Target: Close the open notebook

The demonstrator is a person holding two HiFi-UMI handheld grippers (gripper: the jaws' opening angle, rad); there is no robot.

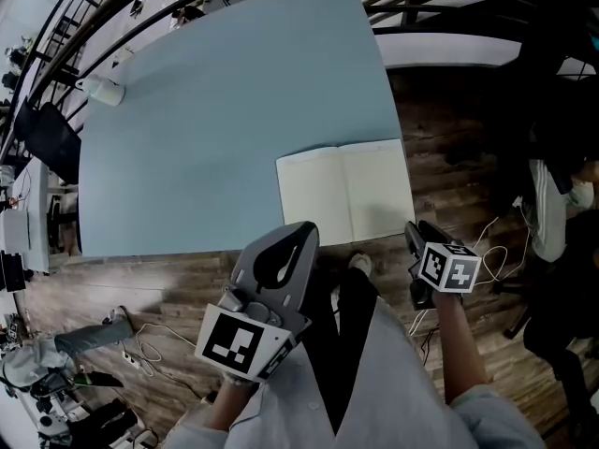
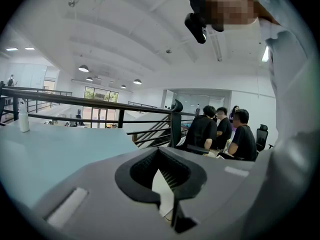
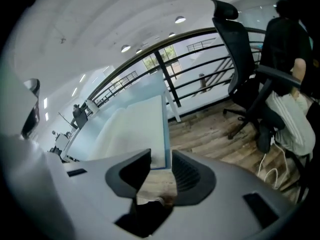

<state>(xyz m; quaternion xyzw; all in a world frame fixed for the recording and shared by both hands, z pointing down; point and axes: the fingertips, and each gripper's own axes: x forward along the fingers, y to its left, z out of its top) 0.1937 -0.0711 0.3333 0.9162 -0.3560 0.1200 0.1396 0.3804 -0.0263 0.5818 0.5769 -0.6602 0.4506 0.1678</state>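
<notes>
The notebook (image 1: 346, 193) lies fully open and flat, both pale blank pages facing up. It sits at the near right corner of the light blue counter (image 1: 215, 110), with its lower edge close to the counter's near edge. Nothing touches it, and neither cover nor page is lifted, so by the look of things the closing has not begun and the whole task is left to do: take one side, swing it over the spine and press it down on the other. The right tool (image 1: 419, 234) hangs just off the counter's near right corner. Its jaws stand apart and empty, and in its own view the counter corner and the notebook's right page (image 3: 135, 129) show through the gap beyond them. The left tool (image 1: 301, 232) is held just short of the near edge, below the left page, its jaws drawn together at the tips and gripping nothing. Farther out, a small white bottle (image 1: 105, 90) stands at the counter's far left corner, well apart from the notebook. A wooden floor (image 1: 449, 157) surrounds the counter.
</notes>
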